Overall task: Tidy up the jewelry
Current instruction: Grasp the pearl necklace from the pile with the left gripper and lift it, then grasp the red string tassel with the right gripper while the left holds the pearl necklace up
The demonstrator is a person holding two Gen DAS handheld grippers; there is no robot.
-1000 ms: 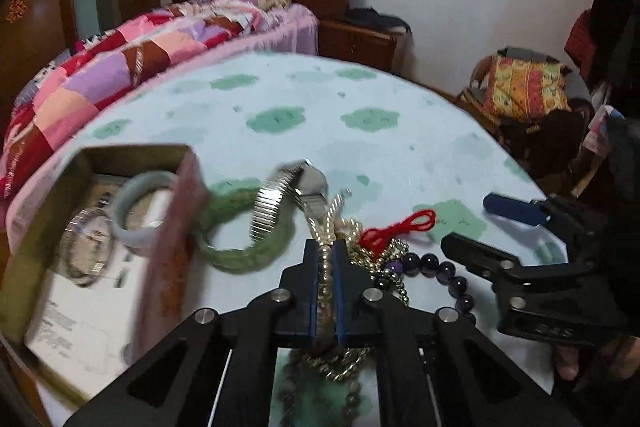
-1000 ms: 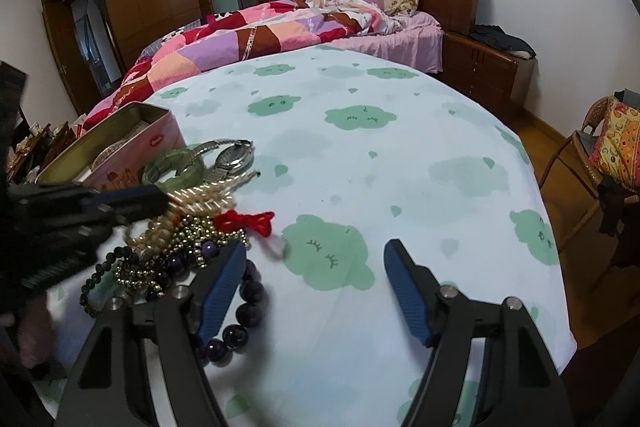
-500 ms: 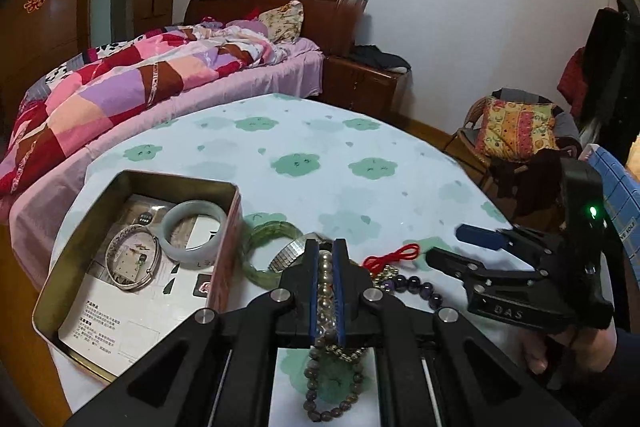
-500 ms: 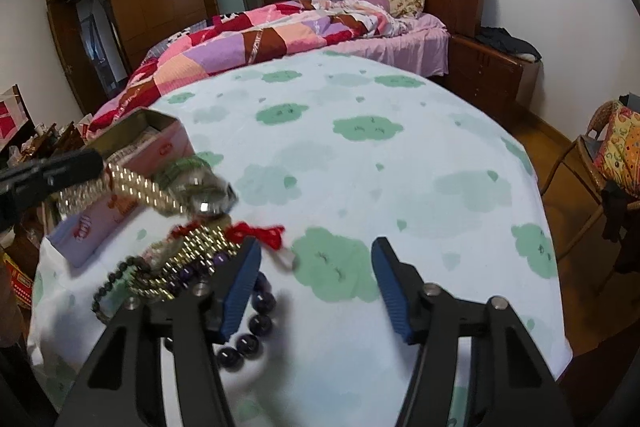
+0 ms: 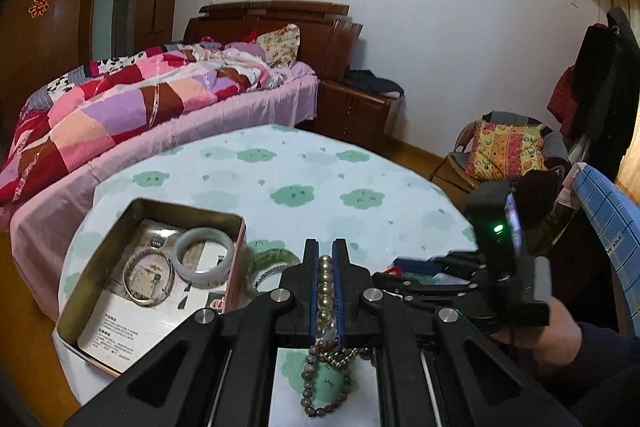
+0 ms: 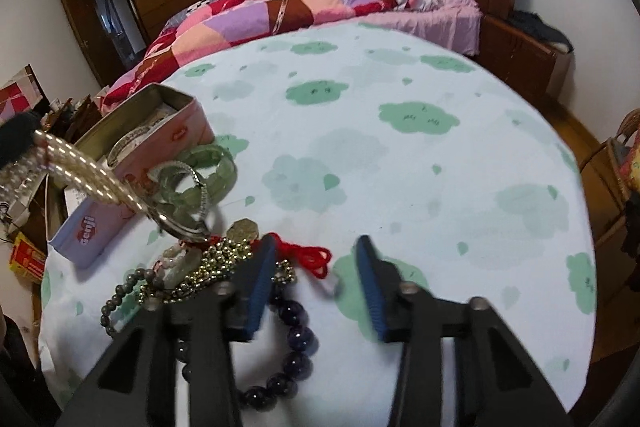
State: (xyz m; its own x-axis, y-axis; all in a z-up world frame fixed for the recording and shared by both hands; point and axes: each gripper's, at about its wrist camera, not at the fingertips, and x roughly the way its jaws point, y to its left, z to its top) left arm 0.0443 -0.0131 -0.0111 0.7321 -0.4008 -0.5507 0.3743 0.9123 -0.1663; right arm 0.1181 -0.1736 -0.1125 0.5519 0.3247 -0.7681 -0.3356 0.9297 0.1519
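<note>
Through the left wrist camera, I am holding the left gripper [image 5: 325, 291] clamped tight on a pearl strand [image 5: 325, 281], which runs up between the blue pads, with a darker bead bracelet [image 5: 322, 383] dangling below the jaws. The open tin box [image 5: 236, 247] is sitting to the left on the cloud-print tablecloth [image 5: 304, 171], already holding a pale jade bangle [image 5: 205, 257] and a silver bangle [image 5: 148, 277]. To do this well, I am judging that I should be lifting until the strand hangs free of the pile, then swinging left over the tin's rim and lowering inside it before releasing, so nothing drapes over the wall. The right gripper [image 5: 420, 269] shows low on the right, held by a hand [image 5: 556, 327].

Through the right wrist camera, the right gripper [image 6: 316, 285] has just been closing; its jaws are partly apart and pressing on nothing, with a red cord [image 6: 308, 253] lying between the pads. The pearl strand [image 6: 86, 169] is stretching taut from the upper left down to a watch [image 6: 192, 223] that seems snagged on it, beside the green bead bracelet [image 6: 200, 171] and the tin box [image 6: 128, 187]. Gold beads [image 6: 216, 259] and a purple bead bracelet [image 6: 292, 359] are tangled just beneath. I am thinking I should be pinning the pile down while the left pulls slowly, or the whole heap may be dragged along.
</note>
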